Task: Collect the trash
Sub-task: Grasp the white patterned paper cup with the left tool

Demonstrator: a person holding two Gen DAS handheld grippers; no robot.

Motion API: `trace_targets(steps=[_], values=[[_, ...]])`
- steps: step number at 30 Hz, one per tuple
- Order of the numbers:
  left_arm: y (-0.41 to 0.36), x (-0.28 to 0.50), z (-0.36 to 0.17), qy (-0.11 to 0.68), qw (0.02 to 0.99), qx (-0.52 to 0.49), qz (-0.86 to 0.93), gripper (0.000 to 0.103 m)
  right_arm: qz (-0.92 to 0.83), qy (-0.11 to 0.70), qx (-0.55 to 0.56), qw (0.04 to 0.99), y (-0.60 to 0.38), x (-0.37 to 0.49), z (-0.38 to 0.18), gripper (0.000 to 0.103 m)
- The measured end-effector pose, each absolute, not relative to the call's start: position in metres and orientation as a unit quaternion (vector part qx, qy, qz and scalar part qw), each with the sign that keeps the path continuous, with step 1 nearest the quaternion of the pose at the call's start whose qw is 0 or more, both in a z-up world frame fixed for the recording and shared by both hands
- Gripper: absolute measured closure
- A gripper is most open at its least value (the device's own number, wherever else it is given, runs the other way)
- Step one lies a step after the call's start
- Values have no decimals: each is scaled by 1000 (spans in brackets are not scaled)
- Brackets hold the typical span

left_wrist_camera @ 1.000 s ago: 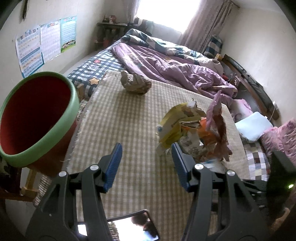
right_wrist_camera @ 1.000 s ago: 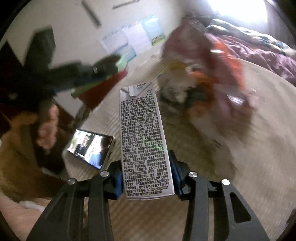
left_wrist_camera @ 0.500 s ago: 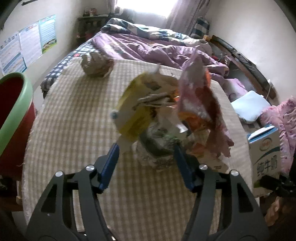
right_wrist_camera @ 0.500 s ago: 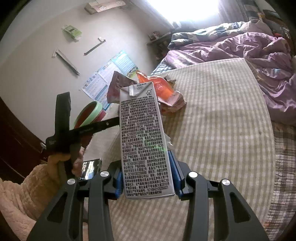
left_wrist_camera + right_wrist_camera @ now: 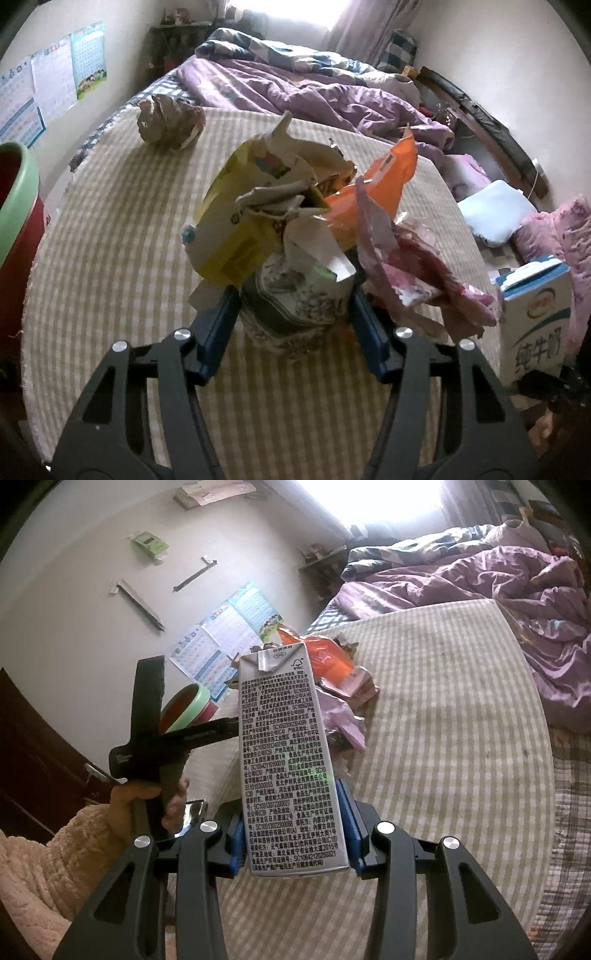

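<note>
Trash pile [image 5: 295, 229] sits heaped on the bed [image 5: 122, 236], left tool [image 5: 293, 325] spread wide around its paper cup [image 5: 295, 314]; right tool [image 5: 293, 834] grips a milk carton [image 5: 288, 760] upright, clear of the pile.

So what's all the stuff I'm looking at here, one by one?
Trash pile: one heap, yellow, orange, pink and white wrappers, on the checked mat, between the left jaws.
Crumpled paper wad: one, brownish, far end of the mat.
Milk carton: one, grey with black print, held upright.
Bucket: one, red with green rim, left of the mat.
Checked mat: one, beige.
Purple quilt: one, behind the mat.
Wall posters: several, blue-white.
Left gripper: black, blue pads, astride the pile.
Right gripper: black, shut on the carton.
</note>
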State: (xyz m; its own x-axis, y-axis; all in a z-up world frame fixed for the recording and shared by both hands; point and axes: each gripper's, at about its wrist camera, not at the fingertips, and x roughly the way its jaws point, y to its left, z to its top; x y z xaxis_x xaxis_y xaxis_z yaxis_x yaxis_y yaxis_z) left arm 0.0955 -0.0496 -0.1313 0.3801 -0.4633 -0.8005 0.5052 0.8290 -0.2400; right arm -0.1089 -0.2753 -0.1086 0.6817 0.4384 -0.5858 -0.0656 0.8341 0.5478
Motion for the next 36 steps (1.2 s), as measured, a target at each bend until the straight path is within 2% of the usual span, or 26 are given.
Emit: trace_targets(steps=[10, 23, 36], values=[[-29, 74, -101, 428, 853, 43, -295, 46, 143, 348, 247, 893, -255, -92, -85, 62], [58, 76, -41, 362, 892, -2, -270, 46, 148, 333, 251, 897, -199, -49, -56, 62], [133, 92, -35, 356, 904, -25, -235, 46, 172, 340, 247, 891, -130, -14, -49, 62]])
